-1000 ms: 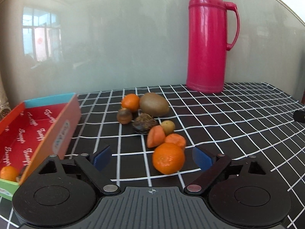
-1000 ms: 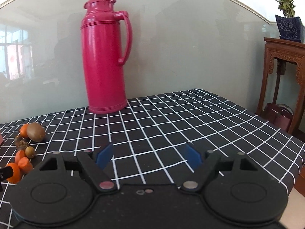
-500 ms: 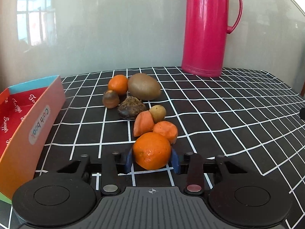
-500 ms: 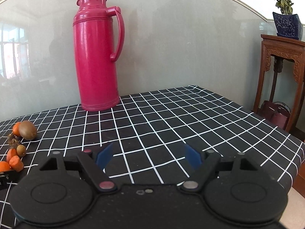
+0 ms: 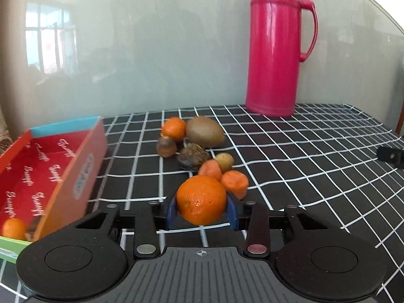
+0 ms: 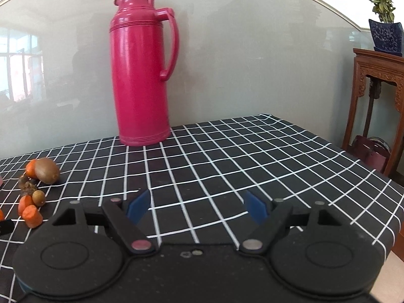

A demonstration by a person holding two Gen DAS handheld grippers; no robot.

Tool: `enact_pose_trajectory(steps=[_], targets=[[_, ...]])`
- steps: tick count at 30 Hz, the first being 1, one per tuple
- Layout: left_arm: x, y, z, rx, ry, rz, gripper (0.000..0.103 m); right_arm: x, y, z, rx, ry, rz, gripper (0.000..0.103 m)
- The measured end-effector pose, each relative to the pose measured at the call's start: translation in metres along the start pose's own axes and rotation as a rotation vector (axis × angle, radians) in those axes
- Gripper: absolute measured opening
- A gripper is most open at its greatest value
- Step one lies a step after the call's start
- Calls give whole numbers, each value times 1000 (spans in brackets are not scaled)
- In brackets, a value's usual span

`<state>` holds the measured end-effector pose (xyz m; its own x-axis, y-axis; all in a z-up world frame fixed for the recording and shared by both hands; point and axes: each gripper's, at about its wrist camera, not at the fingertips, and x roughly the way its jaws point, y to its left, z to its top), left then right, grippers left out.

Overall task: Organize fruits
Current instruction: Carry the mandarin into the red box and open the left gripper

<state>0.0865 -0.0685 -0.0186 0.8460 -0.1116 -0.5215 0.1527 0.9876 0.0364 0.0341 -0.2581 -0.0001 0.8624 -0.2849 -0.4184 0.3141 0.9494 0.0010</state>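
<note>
An orange (image 5: 201, 199) sits clamped between the blue pads of the left hand-held gripper (image 5: 201, 210), whose jaws have just been closing around it; the fruit appears pressed on both flanks and seems lifted slightly clear of the checked table (image 5: 290, 166). The relation that matters for the coming move is sideways: the red box (image 5: 75, 171) lies to the left of the gripped orange, its long wall running away from the camera, with another orange (image 5: 14, 228) already resting in its near corner. Carrying the fruit there looks like a short swing left and over that wall. Just beyond the gripped orange, the rest of the pile stays on the table: two carrot pieces (image 5: 233, 183), a small yellowish fruit (image 5: 224, 161), a spiky dark fruit (image 5: 193, 156), a kiwi (image 5: 205, 131), a brown fruit (image 5: 166, 147) and a smaller orange (image 5: 173, 128). The right hand-held gripper (image 6: 195, 205) hangs released and empty, well to the right of the pile and far from the box, so the left hand is plainly the nearer one. A pink flask (image 6: 141, 75) stands behind, out of the path.
</note>
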Motion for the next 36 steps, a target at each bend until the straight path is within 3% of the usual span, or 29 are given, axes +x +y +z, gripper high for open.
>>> enact_pose_trajectory(steps=[15, 36], targets=[[-32, 57, 3, -48, -44, 72, 40, -11, 56, 4, -45, -10, 96, 81], [-54, 158, -8, -164, -63, 268, 40, -21, 120, 0, -106, -14, 197, 81]])
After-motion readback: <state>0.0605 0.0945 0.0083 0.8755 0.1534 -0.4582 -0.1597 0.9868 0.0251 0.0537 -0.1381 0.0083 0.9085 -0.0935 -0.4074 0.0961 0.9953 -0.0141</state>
